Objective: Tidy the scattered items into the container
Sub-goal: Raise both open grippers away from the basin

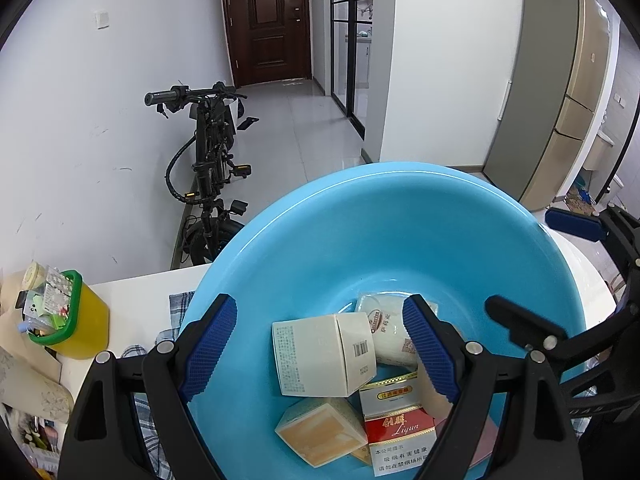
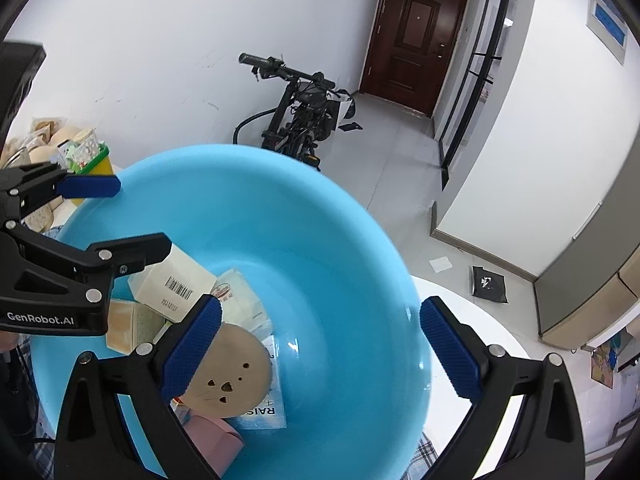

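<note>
Now the light blue basin [image 1: 360, 240] fills the lower middle of both wrist views, standing on the white bench [image 1: 132, 300] over a checked cloth [image 1: 178, 312], and the tidied items lie heaped on its floor. In the left wrist view a cream carton [image 1: 324, 356] lies on its side, its long axis running left to right and its barcoded end turned toward the right of the frame. Below it sit an orange-faced box [image 1: 320, 432] and a red and white cigarette pack [image 1: 396, 424], the pack's long axis running up and down the frame. A white packet [image 1: 388, 328] lies behind them. The left hand-held gripper [image 1: 320, 356] hovers above this heap with its blue pads wide apart, gripping nothing. In the right wrist view a round tan lid [image 2: 232, 376] with small cut-outs rests on a printed booklet [image 2: 268, 408]. The right hand-held gripper [image 2: 320, 348] is also spread wide and empty, its left pad in front of the lid; whether they touch cannot be told.
</note>
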Demonstrator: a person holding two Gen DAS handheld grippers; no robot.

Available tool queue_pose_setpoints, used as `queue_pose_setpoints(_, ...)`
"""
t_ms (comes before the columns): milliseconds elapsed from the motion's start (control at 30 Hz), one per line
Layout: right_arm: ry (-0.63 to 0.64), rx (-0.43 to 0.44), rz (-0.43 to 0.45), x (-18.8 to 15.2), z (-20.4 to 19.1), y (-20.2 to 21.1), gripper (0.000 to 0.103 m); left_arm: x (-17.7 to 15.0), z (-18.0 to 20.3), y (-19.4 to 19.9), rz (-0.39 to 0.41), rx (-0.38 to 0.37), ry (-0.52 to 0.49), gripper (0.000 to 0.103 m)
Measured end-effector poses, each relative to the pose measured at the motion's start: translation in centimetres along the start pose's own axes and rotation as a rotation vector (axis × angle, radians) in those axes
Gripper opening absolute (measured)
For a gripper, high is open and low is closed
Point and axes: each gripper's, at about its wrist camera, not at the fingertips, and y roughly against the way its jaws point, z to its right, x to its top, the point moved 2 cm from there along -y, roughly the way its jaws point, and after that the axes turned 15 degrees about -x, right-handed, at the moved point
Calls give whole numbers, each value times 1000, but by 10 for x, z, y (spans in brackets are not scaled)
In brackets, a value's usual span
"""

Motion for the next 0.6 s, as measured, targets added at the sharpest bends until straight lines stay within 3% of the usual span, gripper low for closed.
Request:
queue_pose_setpoints(167, -47, 17, 25, 3, 7, 5, 99, -1, 1, 0, 4, 1, -1, 87)
queue_pose_setpoints(400, -121, 40, 71, 6, 12, 16, 99, 2, 1, 13, 99, -14, 70, 87)
queue_pose_setpoints(600, -178, 34, 135, 12, 19, 32, 99, 4, 5, 35, 203, 61, 53, 87)
